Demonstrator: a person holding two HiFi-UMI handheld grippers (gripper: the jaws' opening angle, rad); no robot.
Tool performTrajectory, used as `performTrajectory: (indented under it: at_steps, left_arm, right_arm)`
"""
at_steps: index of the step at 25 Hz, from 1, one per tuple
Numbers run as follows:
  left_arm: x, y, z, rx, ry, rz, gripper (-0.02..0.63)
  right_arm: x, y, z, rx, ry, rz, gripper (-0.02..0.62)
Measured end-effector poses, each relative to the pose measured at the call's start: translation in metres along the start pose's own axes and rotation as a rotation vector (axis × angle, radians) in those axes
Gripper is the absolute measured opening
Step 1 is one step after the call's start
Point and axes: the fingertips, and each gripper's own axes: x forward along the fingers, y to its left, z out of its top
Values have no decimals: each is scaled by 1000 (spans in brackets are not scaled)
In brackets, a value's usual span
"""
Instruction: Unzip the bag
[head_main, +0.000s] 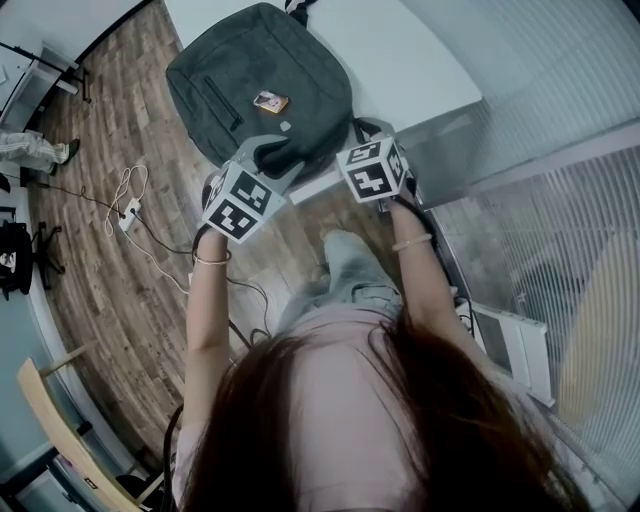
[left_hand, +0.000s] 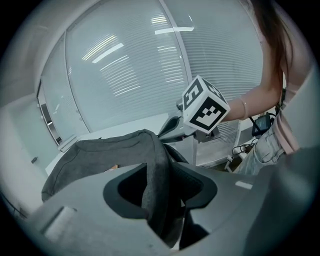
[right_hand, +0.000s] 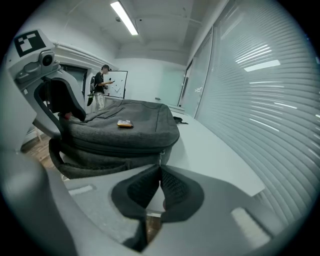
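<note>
On a white table (head_main: 420, 60) beside a slatted glass partition (head_main: 560, 240), a grey bag (head_main: 260, 80) lies flat at 12 o'clock from the person, its near end hanging over the table edge at 6 o'clock. It looks soft and slack, probably light: cloth that folds and drags along rather than resisting a pull, so it likely needs bracing near the zip while the slider runs.

The left gripper (left_hand: 161, 187), at the bag's 7 o'clock corner, stands with its jaws spread wide; a raised fold of the bag's fabric stands between them, with a gap showing on one side, so nothing is clamped.

The right gripper (right_hand: 160, 172), at 5 o'clock, has its jaws closed tip to tip on what appears to be the zip pull (right_hand: 161, 156), a small metal tab at the bag's near corner and the natural hold. From there the zip seam runs off toward 9 o'clock along the bag's side.

Bare tabletop lies open at 3 o'clock of the bag; at 6 o'clock the edge drops to wood floor (head_main: 110, 300), so a hard tug toward the body could slide the bag off. A small orange label (head_main: 270, 101) sits on the top panel
</note>
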Motion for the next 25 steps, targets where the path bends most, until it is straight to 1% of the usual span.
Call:
performTrajectory:
  at_steps: [4, 8, 11, 16, 25]
  left_arm:
    - [13, -5, -1, 50, 50, -6, 135]
    - [20, -4, -5, 39, 72, -32, 87]
    - [16, -4, -3, 5, 59, -48, 71]
    - [16, -3, 0, -32, 33, -70, 65]
    - [19, 1, -2, -58, -1, -66, 66]
  right_arm:
    - [0, 1, -2, 1, -9, 22, 8]
    - [3, -3, -1, -22, -13, 44, 8]
    - [-1, -6, 0, -27, -26, 62, 8]
    - [0, -11, 1, -36, -41, 104, 8]
    - [14, -21, 3, -53, -69, 143, 9]
